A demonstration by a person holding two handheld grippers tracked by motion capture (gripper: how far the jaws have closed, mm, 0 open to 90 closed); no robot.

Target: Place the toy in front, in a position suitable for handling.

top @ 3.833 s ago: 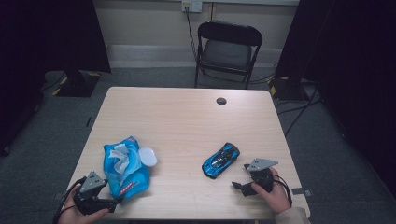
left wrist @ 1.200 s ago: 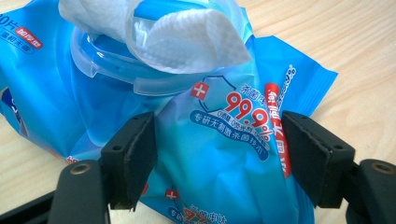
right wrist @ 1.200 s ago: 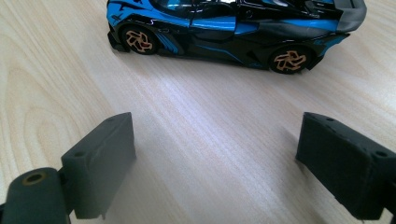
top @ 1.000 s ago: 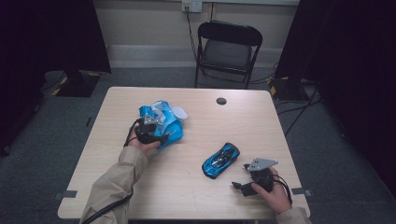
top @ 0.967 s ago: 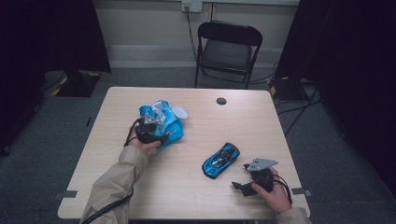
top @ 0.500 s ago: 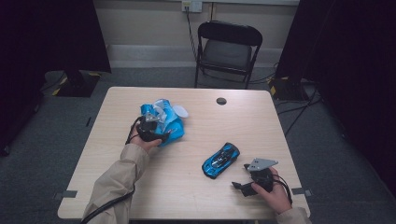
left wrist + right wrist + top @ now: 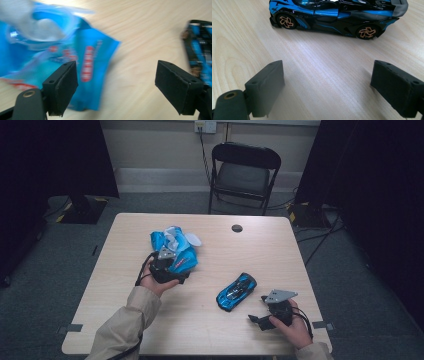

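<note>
High view: pale wood-grain table (image 7: 125, 320) on grey carpet, folding chair (image 7: 243, 170) behind. Crinkly blue pouch (image 7: 175, 250) lies just beyond the left gripper (image 7: 116, 87), whose jaws have just been opening, nothing between them. Right gripper (image 7: 328, 87) gapes near glossy car (image 7: 236, 291).

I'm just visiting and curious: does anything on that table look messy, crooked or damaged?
Only the blue bag stands out: it lies crumpled and torn open, pale lining showing at its top, just beyond the open left gripper. The toy car sits on its wheels, at a slant to the table edge, undamaged.
</note>
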